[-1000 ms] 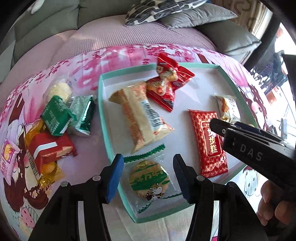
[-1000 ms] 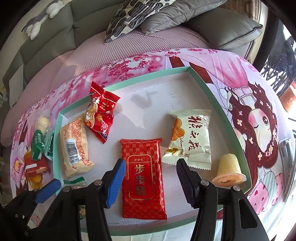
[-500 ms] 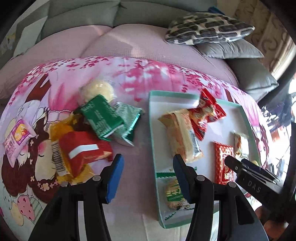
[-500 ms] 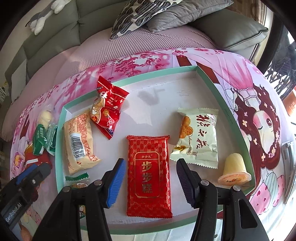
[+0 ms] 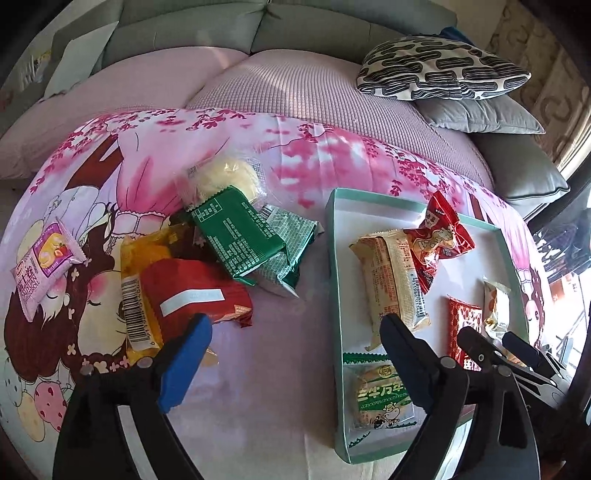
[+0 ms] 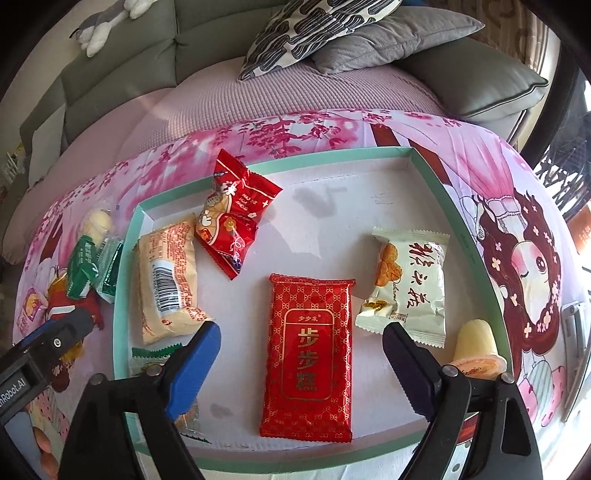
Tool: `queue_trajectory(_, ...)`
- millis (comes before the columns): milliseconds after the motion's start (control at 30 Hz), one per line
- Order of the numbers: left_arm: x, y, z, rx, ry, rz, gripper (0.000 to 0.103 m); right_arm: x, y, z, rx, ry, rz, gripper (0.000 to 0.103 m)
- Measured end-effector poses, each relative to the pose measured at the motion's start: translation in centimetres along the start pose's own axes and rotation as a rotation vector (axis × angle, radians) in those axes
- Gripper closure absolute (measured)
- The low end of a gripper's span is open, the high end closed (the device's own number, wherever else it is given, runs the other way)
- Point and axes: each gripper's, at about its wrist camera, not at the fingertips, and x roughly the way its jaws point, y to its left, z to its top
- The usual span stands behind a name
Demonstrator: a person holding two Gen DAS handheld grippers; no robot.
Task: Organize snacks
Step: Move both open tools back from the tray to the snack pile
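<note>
A shallow teal-rimmed tray (image 5: 330,258) (image 6: 122,295) holds a beige wafer pack (image 5: 393,275) (image 6: 168,284), a red candy bag (image 5: 437,236) (image 6: 232,218), a long red cake pack (image 6: 308,354), a white pastry pack (image 6: 410,280), a jelly cup (image 6: 476,349) and a green-and-white biscuit pack (image 5: 382,397). Left of the tray lies a pile: green packs (image 5: 240,236), a red pack (image 5: 192,295), yellow packs (image 5: 138,295), a round bun (image 5: 225,177), a pink pack (image 5: 40,264). My left gripper (image 5: 295,354) is open and empty over the cloth between pile and tray. My right gripper (image 6: 301,362) is open and empty over the long red pack.
The tray and snacks lie on a pink cartoon-print cloth (image 5: 303,155) over a sofa seat. Patterned and grey cushions (image 5: 439,70) (image 6: 369,29) sit behind. A plush toy (image 6: 103,26) rests on the sofa back.
My left gripper has swung left, from over the biscuit pack in the tray to the cloth beside the snack pile. My right gripper has barely moved.
</note>
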Motion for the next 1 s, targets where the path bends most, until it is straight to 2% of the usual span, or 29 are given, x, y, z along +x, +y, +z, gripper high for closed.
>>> queue_trajectory(67, 0.0, -0.2, 0.0, 0.006, -0.006, 0.007, 0.009, 0.0, 0.1, 0.0, -0.003, -0.005, 0.005, 0.0)
queue_trajectory(433, -0.3, -0.5, 0.0, 0.01, -0.005, -0.009, 0.009, -0.1, -0.3, 0.0, -0.003, -0.023, 0.006, 0.0)
queue_trajectory(700, -2.2, -1.9, 0.6, 0.074, -0.078, 0.039, 0.009, -0.3, 0.4, 0.1, -0.027, -0.02, 0.011, 0.0)
queue_trajectory(900, -4.2, -0.5, 1.4, 0.016, -0.168, 0.044, 0.009, -0.4, 1.5, -0.1, -0.059, -0.029, 0.005, 0.0)
queue_trajectory(1000, -5.1, 1.5, 2.0, -0.024, -0.202, 0.097, 0.009, -0.4, 1.9, -0.2, -0.067, -0.029, 0.01, 0.0)
